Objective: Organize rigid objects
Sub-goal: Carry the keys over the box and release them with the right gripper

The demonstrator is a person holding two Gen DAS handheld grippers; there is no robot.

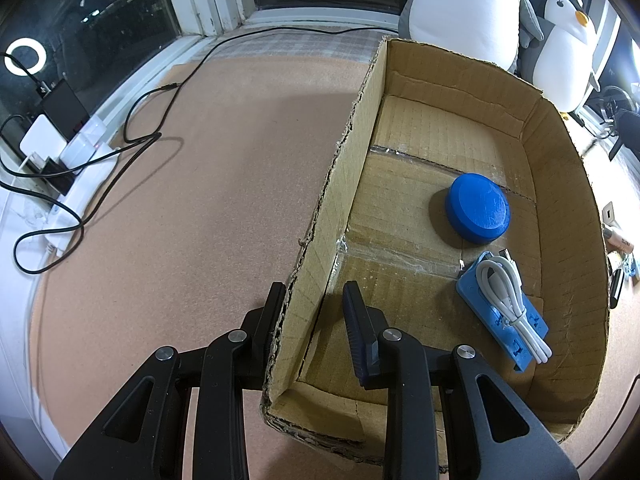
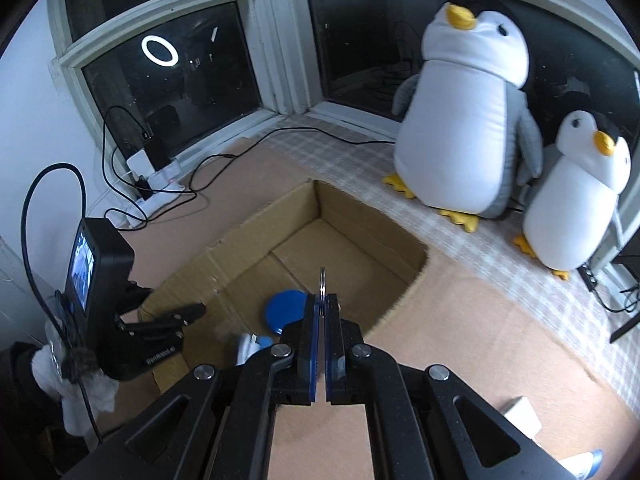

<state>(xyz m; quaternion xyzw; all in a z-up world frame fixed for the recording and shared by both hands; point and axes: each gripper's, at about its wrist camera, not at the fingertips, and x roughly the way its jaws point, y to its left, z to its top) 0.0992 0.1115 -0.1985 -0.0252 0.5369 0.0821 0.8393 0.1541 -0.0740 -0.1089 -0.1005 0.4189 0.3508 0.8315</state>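
An open cardboard box lies on the brown mat. Inside it are a round blue lid and a blue flat piece with a coiled white cable on it. My left gripper is open and straddles the box's left wall, one finger outside, one inside. In the right wrist view the box lies ahead with the blue lid in it. My right gripper is shut on a thin metal ring, held edge-on above the box's near side. The left gripper shows at the box's left.
Two plush penguins stand on the checked cloth behind the box. A power strip with chargers and black cables lies by the window at the left. Small items lie right of the box. A white object lies at my right.
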